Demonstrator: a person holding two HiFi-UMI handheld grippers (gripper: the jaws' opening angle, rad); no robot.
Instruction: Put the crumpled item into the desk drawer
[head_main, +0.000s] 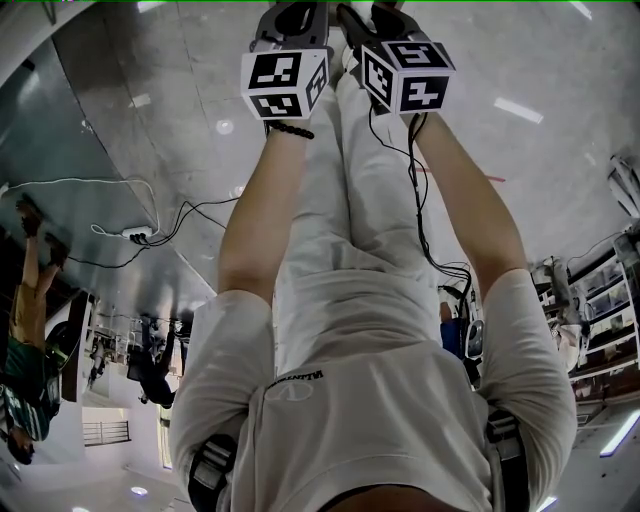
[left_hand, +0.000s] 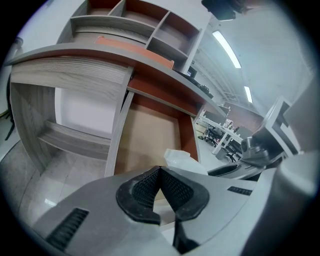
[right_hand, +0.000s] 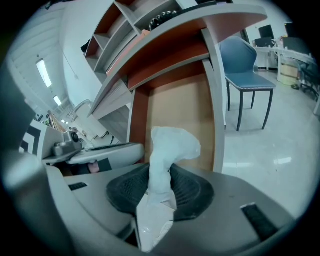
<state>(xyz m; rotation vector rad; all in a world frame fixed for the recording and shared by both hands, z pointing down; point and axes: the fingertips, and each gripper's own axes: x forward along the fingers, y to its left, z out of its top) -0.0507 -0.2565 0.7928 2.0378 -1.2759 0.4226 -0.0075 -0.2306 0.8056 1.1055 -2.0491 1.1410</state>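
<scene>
At desk drawer (right_hand: 175, 107) | R tool (right_hand: 160, 172) pinches crumpled item (right_hand: 172, 145) | shirt print (head_main: 295, 385) illegible

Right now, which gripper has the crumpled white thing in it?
The right gripper: the crumpled paper is pinched between its jaws, above the open drawer. The left gripper is shut on nothing.
</scene>
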